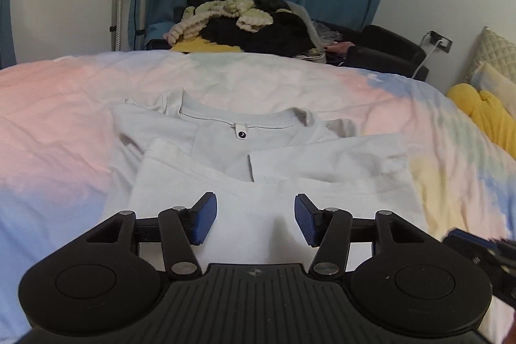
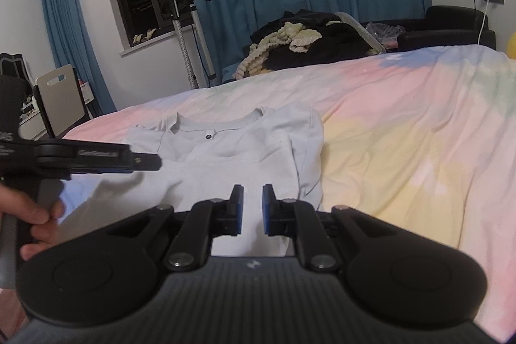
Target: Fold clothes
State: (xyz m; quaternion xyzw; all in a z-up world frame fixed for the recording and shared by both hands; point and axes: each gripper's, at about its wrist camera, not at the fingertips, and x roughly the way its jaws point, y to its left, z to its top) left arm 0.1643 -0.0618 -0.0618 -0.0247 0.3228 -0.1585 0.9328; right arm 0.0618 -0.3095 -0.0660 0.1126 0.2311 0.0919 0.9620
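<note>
**White T-shirt part-folded on the bed, both tools free above it**

The white T-shirt [image 1: 274, 170] lies flat on the bed [image 1: 64, 124], collar at the far end and neck tab facing up. Its sides are turned in over the middle, with a sleeve laid across on the right — so the cloth makes a narrow stack, the shape a fold would want before the hem is brought toward the collar. Whether that lengthwise fold is still to come or the shirt is being opened out again, the views do not settle.

The left tool [image 1: 255, 220] hovers over the near hem with its blue pads wide apart, holding nothing. The right tool [image 2: 252, 208] has only a narrow gap between its pads — nothing between them either.

Writing: the neck tab [image 1: 241, 131] carries a small dark round mark, unreadable. Lettering on the left tool's side, seen from the right wrist, is too blurred to read.
</note>
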